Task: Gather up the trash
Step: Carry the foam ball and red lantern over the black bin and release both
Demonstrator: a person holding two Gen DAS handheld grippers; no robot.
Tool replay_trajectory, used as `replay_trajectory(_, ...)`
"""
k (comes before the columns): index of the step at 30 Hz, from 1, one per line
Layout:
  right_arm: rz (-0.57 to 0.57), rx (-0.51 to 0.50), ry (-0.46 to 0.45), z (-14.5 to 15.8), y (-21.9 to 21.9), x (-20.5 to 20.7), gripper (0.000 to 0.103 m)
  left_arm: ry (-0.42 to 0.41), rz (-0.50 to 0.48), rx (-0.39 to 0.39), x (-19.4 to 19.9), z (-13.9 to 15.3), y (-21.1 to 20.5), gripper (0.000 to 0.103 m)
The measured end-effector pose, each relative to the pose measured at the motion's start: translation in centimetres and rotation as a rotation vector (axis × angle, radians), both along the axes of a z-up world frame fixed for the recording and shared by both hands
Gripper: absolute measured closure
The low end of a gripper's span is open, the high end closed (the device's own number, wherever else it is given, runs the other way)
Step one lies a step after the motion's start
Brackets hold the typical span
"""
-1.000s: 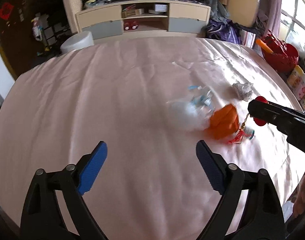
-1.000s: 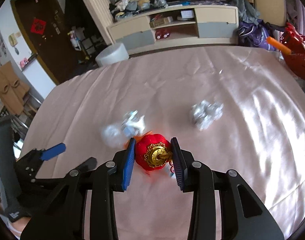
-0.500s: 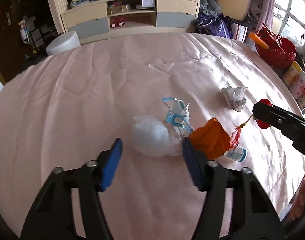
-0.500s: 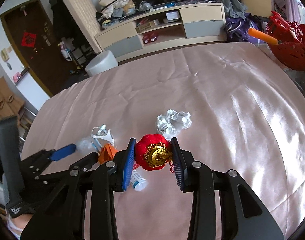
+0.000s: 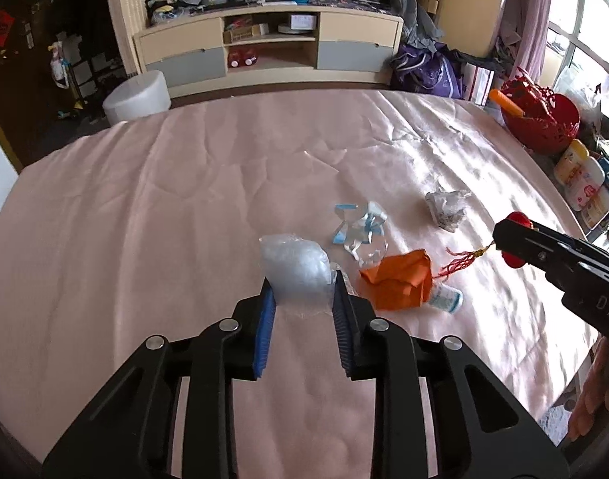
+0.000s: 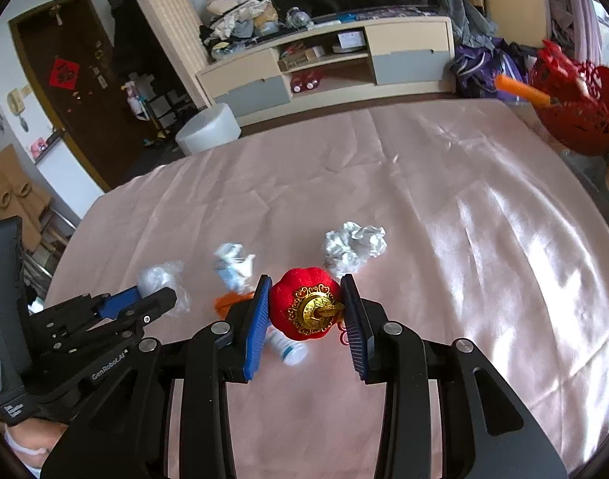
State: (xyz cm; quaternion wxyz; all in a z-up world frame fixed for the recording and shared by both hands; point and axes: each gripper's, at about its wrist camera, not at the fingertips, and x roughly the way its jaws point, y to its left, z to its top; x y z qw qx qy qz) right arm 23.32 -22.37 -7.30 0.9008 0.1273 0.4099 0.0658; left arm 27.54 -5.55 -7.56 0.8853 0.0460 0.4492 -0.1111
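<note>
Left wrist view
- L hand-held gripper [image 5: 302, 299]: pads are pressed against both sides of the clear plastic wad [image 5: 295, 269]; wad is pinched, w/ its base apparently on the pink cloth.
- Risk, wad: only the near part is caught; soft film could be squeezed out fwd if lifted fast.
- Risk, neighbours: orange wrapper [image 5: 398, 281] lies just beside the R pad; it could be snagged or dragged. Small white bottle [image 5: 448, 299] is tucked under the wrapper's edge and could be rolled.
- Other trash: blue-white packaging [image 5: 358, 227] behind wad; crumpled paper [image 5: 446, 209] farther R.
- Room: bench [image 5: 124, 219] is wide open to the L and ahead; near edge is close below the gripper body.

Right wrist view
- R hand-held gripper [image 6: 306, 305]: closed onto the red lantern ornament [image 6: 304, 303], held above the bench.
- Risk, ornament: round, plush body; slip is possible if grip is eased. Tassel hangs below and could be caught on the trash underneath.
- Risk, collision: L gripper is seen low L, near; paths could be crossed over the pile.
- Room: shiny open cloth to the R; red basket [image 6: 580, 119] stands past the far R edge.
</note>
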Motion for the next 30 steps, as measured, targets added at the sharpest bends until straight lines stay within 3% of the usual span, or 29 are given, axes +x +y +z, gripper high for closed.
replay_trajectory(7, 0.03, -0.069, 0.008, 1.9, 2.1, -3.8, 0.067, -0.018, -0.002, 0.019, -5.2, 2.5, 1.2, 0.078)
replay_trajectory(14, 0.05, -0.039, 0.023, 1.2, 3.0, -10.0, 0.067, -0.001, 0.006, 0.012, -11.5, 2.5, 3.3, 0.078)
replay_trajectory(21, 0.083, -0.034, 0.085, -2.4, 3.8, -15.2, 0.067, 0.061, 0.024, -0.036, -18.3, -0.5, 5.5, 0.078)
replay_trajectory(30, 0.16, -0.021, 0.093, -3.6, 5.9, -19.6, 0.067, 0.135, 0.01, -0.055, -25.0, -4.7, 4.8, 0.078)
